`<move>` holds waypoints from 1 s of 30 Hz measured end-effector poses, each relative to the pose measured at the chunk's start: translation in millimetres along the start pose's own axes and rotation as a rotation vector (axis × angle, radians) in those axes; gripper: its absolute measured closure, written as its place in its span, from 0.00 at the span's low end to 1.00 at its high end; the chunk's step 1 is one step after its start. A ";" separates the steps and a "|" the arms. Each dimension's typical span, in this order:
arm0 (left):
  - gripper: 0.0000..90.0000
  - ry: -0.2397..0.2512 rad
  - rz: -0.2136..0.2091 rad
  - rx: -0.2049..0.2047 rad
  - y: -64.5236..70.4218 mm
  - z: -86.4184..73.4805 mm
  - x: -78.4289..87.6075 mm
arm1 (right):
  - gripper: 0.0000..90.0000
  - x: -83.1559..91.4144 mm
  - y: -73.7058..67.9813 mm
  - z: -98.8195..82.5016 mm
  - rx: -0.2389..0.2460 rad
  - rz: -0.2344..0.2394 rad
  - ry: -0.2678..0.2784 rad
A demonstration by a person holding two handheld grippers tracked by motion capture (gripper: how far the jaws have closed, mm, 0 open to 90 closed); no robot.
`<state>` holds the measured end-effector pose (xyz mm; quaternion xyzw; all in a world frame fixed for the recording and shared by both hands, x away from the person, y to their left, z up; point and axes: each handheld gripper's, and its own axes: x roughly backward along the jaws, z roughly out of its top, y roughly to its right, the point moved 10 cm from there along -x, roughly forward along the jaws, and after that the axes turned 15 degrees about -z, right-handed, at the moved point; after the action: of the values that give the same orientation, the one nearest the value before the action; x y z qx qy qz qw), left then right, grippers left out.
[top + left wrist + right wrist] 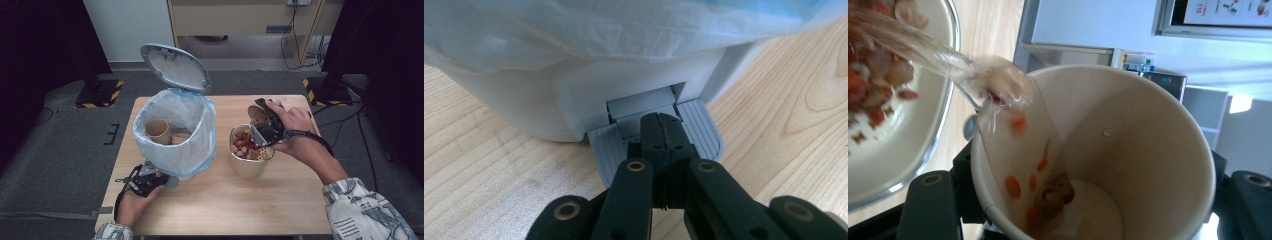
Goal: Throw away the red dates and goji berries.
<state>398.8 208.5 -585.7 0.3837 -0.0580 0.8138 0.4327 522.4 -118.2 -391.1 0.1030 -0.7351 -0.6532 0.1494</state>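
A wooden bench (210, 210) stood on grey carpet, with dark stands and cabinets behind it. Nearest the person, the left gripper (145, 181) had its jaws together, pressing down on the grey foot pedal (696, 125) of the small white bin (175, 125). The bin's lid (175, 67) stood raised, and inside the plastic liner lay two brown paper cups (159, 131), so some discarding looked done already. To the right, a metal bowl (247, 167) held a heap of reddish and pale food scraps (242, 145). Just beyond and above it, the right gripper (265, 127) was clamped on a tilted paper cup (1148, 150); in the right gripper view liquid and bits of food (1048, 192) were running from its rim into the bowl. Judging from this, the emptying was nearly finished, with a few pieces clinging inside. What probably remained was to drop this cup into the open bin.
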 end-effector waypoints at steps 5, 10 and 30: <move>1.00 0.000 0.000 0.000 0.0 0.0 0.0 | 0.31 0.7 1.9 2.8 0.062 -0.010 -0.002; 1.00 0.001 0.001 0.000 -0.1 0.0 0.0 | 0.31 -0.5 1.6 2.1 0.110 -0.010 -0.003; 1.00 0.000 0.000 0.000 0.0 0.0 0.0 | 0.31 1.5 10.2 10.0 0.231 -0.047 0.006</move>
<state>398.8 208.5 -585.7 0.3837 -0.0581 0.8137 0.4328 517.9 -108.1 -381.8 0.1387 -0.8024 -0.5673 0.1232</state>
